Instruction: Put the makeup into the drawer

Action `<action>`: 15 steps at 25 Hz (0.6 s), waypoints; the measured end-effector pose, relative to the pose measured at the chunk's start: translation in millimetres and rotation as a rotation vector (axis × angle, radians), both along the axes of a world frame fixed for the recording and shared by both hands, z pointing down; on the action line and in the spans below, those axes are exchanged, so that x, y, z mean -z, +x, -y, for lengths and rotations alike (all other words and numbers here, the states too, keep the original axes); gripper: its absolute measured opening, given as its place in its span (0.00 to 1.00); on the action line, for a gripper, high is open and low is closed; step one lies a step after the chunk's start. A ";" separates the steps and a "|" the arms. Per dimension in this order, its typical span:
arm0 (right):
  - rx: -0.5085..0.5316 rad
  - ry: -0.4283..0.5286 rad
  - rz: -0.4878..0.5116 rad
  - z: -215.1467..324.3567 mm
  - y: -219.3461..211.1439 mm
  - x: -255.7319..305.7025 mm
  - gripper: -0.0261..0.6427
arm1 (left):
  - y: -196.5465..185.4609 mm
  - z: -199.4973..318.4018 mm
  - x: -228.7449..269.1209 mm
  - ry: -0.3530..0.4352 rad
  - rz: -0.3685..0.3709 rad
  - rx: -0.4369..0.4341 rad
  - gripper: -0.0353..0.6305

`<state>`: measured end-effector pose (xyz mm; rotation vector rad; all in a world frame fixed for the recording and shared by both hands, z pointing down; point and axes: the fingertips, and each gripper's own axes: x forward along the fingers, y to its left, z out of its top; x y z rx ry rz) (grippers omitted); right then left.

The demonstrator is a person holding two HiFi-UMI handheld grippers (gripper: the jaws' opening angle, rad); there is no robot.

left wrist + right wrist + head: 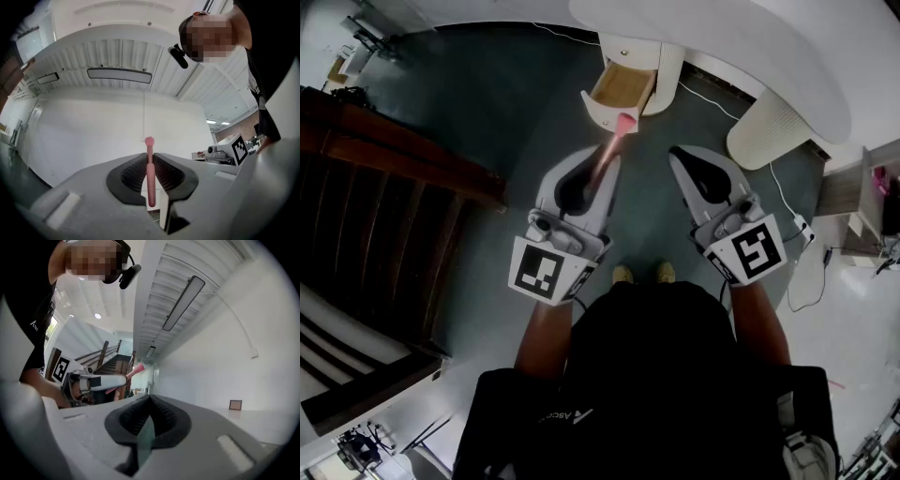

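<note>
The slim pink makeup stick (150, 173) is looking light, stiff and probably slippery, best pinched mid-shaft. The left gripper (609, 159) is grasping it there between its jaws, tip aiming at the open drawer (623, 86). The drawer is showing only bare wood beneath the white desk's (722, 42) edge. The right gripper (149, 401) is hovering, jaws clenched on nothing.

White print on the black shirt (581, 412) is unreadable. Cubes on the left tool (606, 159) and right tool (682, 157) bear only square patterns.
</note>
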<state>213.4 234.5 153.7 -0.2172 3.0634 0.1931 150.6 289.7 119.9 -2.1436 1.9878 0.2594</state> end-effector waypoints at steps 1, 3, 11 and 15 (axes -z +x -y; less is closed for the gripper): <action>0.004 -0.004 0.002 -1.6 -1.2 -0.2 0.04 | -1.5 -1.2 -0.6 0.001 -0.002 0.000 0.14; 0.012 -0.011 0.007 -4.6 -3.7 0.0 0.04 | -4.6 -3.6 -1.5 0.002 -0.005 0.001 0.14; 0.027 -0.024 0.009 -14.4 -22.5 -6.1 0.04 | -27.3 -15.0 -10.6 -0.011 0.000 -0.003 0.14; 0.023 -0.035 -0.001 -19.4 -41.6 -14.2 0.04 | -50.2 -25.8 -15.0 -0.019 0.004 -0.003 0.14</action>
